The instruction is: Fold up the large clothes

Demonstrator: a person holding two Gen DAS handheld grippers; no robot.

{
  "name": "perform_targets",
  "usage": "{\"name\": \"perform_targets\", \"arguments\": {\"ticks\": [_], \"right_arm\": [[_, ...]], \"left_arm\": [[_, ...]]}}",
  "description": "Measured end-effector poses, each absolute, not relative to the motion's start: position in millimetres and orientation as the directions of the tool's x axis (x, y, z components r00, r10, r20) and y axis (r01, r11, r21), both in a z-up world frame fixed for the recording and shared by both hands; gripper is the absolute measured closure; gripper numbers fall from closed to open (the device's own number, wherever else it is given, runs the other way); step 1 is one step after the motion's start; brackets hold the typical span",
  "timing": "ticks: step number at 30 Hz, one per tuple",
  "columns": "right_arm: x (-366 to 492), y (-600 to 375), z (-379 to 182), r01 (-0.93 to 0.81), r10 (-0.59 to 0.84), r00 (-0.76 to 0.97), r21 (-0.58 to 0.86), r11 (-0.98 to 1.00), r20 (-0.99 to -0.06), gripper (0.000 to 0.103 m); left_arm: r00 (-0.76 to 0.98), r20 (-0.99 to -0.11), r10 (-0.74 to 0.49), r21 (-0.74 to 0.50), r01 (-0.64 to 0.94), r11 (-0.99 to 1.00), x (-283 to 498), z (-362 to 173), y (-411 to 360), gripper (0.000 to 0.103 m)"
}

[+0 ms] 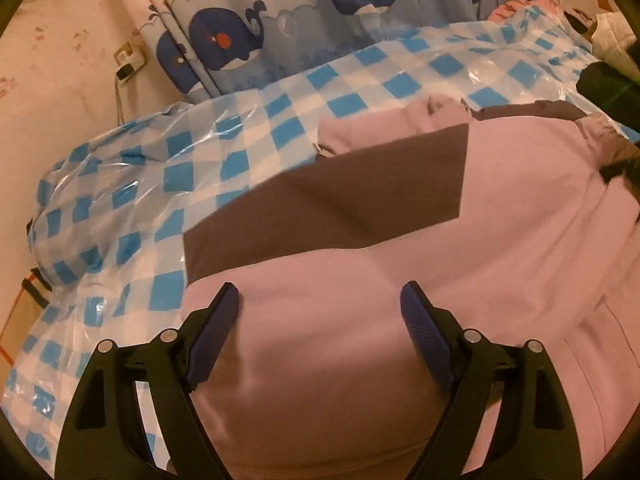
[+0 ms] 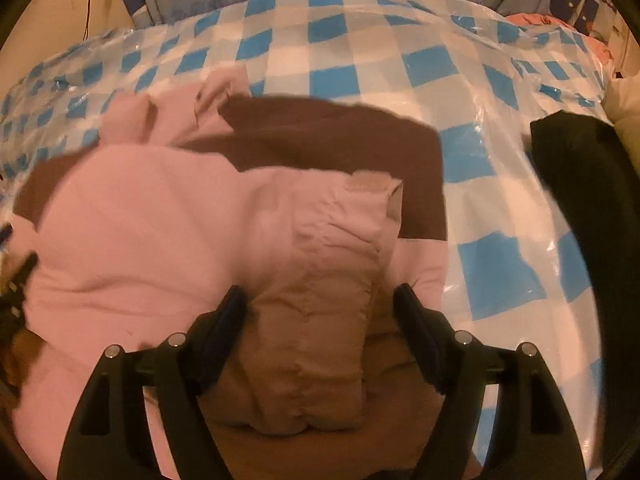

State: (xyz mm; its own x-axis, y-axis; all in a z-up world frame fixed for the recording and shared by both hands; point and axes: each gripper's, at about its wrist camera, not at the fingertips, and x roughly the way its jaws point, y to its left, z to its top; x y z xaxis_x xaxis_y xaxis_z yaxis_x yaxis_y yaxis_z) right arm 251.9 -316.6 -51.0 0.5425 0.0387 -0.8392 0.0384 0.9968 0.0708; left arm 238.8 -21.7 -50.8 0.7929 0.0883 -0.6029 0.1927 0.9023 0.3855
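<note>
A large pink garment (image 1: 520,184) with a brown panel (image 1: 328,204) lies spread on a blue-and-white checked plastic cover (image 1: 120,200). My left gripper (image 1: 320,300) hangs open just over the pink cloth near its left edge, with nothing pinched between the blue pads. In the right wrist view the same garment (image 2: 132,232) lies bunched, and a folded sleeve ending in a tan ribbed cuff (image 2: 312,344) runs between the fingers of my right gripper (image 2: 320,300). The jaws stand apart on either side of the cuff, and a gap shows at the right pad.
A curtain with dark blue whales (image 1: 280,12) hangs behind the covered surface (image 2: 500,160). A dark cloth (image 2: 592,200) lies at the right edge. A pink bundle (image 2: 536,20) sits at the far right corner. A wall socket with a plug (image 1: 128,60) is on the left wall.
</note>
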Motion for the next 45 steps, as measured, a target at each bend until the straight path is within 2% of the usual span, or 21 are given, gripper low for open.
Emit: {"name": "perform_targets", "arguments": {"ticks": [3, 4, 6, 10, 13, 15, 20, 23, 26, 28, 30, 32, 35, 38, 40, 41, 43, 45], "right_arm": [[232.5, -298.5, -0.5, -0.026, 0.061, 0.71, 0.061, 0.998, -0.701, 0.029], [229.4, -285.6, 15.2, -0.061, 0.086, 0.746, 0.061, 0.996, -0.66, 0.026], [233.8, -258.1, 33.1, -0.134, 0.146, 0.766, 0.067, 0.989, -0.626, 0.024], [264.6, -198.3, 27.3, -0.222, 0.196, 0.721, 0.046, 0.974, -0.665, 0.023], [295.5, -172.6, -27.5, -0.188, 0.097, 0.616, -0.026, 0.982, -0.782, 0.023], [307.7, -175.4, -74.0, -0.168, 0.108, 0.52, 0.023, 0.986, -0.847, 0.02], [304.7, -175.8, -63.0, -0.169, 0.105, 0.514, 0.02, 0.985, -0.852, 0.02], [284.1, -179.8, -36.1, -0.167, 0.111, 0.605, 0.011, 0.986, -0.789, 0.02], [256.7, -202.6, -23.0, -0.112, 0.031, 0.671, -0.06, 0.992, -0.741, 0.02], [259.0, -224.7, -43.5, -0.068, -0.018, 0.634, -0.079, 0.995, -0.773, 0.02], [268.8, -237.1, -74.5, -0.095, 0.035, 0.554, -0.021, 0.995, -0.832, 0.018], [267.5, -234.9, -66.6, -0.095, 0.03, 0.552, -0.027, 0.995, -0.833, 0.019], [252.5, -237.8, -37.4, -0.103, 0.055, 0.632, -0.013, 0.995, -0.773, 0.019], [229.4, -257.3, -18.6, -0.024, -0.027, 0.708, -0.062, 0.998, -0.705, 0.019], [230.6, -283.8, -41.1, 0.048, -0.091, 0.653, -0.079, 0.996, -0.752, 0.017], [236.1, -297.3, -67.3, 0.046, -0.053, 0.582, -0.032, 0.998, -0.812, 0.012], [241.6, -315.2, -86.9, 0.054, 0.059, 0.546, 0.105, 0.993, -0.836, 0.01], [242.4, -311.5, -76.1, 0.052, 0.041, 0.539, 0.082, 0.995, -0.841, 0.011]], "left_arm": [[0.838, -0.539, 0.083, 0.397, 0.166, 0.903, 225.6, -40.7, -20.2, 0.023], [0.852, -0.518, 0.082, 0.398, 0.155, 0.904, 221.1, -35.9, -20.0, 0.023], [0.861, -0.503, 0.068, 0.378, 0.149, 0.914, 215.4, -29.5, -18.3, 0.023], [0.842, -0.536, 0.051, 0.338, 0.159, 0.928, 214.3, -32.0, -15.3, 0.023], [0.818, -0.573, 0.051, 0.317, 0.164, 0.934, 218.8, -45.4, -10.2, 0.023], [0.8, -0.598, 0.037, 0.294, 0.177, 0.939, 221.6, -52.1, -7.3, 0.023], [0.806, -0.591, 0.046, 0.322, 0.183, 0.929, 217.2, -54.9, -11.8, 0.023], [0.825, -0.564, 0.044, 0.329, 0.175, 0.928, 208.5, -47.4, -11.4, 0.023], [0.81, -0.586, 0.038, 0.339, 0.202, 0.919, 207.4, -51.4, -14.4, 0.023], [0.776, -0.63, 0.035, 0.329, 0.225, 0.917, 213.8, -60.4, -14.7, 0.023], [0.744, -0.668, 0.019, 0.311, 0.256, 0.915, 219.3, -69.0, -15.9, 0.023], [0.751, -0.659, 0.05, 0.349, 0.246, 0.904, 217.6, -70.2, -20.5, 0.023], [0.768, -0.638, 0.052, 0.361, 0.24, 0.901, 211.0, -61.2, -18.9, 0.023], [0.794, -0.604, 0.064, 0.382, 0.218, 0.898, 202.5, -52.4, -15.7, 0.023], [0.772, -0.632, 0.065, 0.346, 0.206, 0.915, 208.3, -55.6, -7.2, 0.022], [0.753, -0.656, 0.057, 0.318, 0.207, 0.925, 213.0, -59.7, -2.7, 0.019], [0.72, -0.693, 0.035, 0.276, 0.22, 0.936, 219.2, -68.7, 2.2, 0.017], [0.732, -0.678, 0.069, 0.318, 0.208, 0.925, 216.3, -65.0, -3.5, 0.018]]}}
